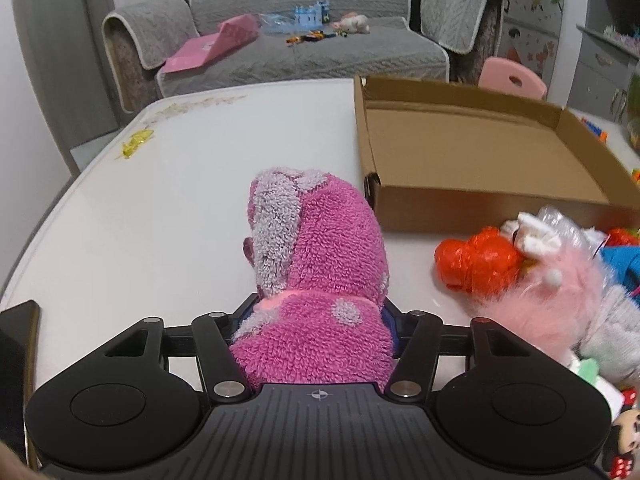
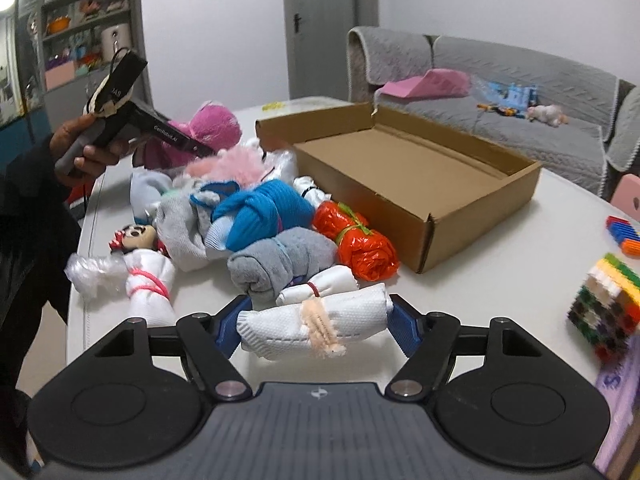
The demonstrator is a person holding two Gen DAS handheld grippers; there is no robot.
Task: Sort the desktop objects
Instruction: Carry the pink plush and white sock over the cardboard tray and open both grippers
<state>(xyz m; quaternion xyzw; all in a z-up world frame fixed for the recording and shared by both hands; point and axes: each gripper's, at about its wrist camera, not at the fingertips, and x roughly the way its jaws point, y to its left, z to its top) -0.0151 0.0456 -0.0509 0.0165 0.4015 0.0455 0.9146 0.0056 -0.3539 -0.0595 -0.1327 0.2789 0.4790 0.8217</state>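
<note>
My left gripper (image 1: 316, 320) is shut on a pink fuzzy sock roll with grey dots (image 1: 316, 264) and holds it above the white table (image 1: 160, 208); the roll hides the fingertips. It also shows in the right wrist view (image 2: 208, 128), held by the left gripper's black body (image 2: 152, 124). My right gripper (image 2: 316, 326) is shut on a white sock roll tied with a peach band (image 2: 312, 324), low over the table. An open, empty cardboard box (image 2: 408, 168) stands behind the pile; it also shows in the left wrist view (image 1: 480, 152).
A pile of bundles lies by the box: orange plastic roll (image 2: 356, 240), blue roll (image 2: 260, 212), grey roll (image 2: 280, 264), small white roll (image 2: 320, 288), doll-print bundle (image 2: 144, 272). Colourful blocks (image 2: 604, 304) sit right. A sofa (image 1: 300, 40) stands behind.
</note>
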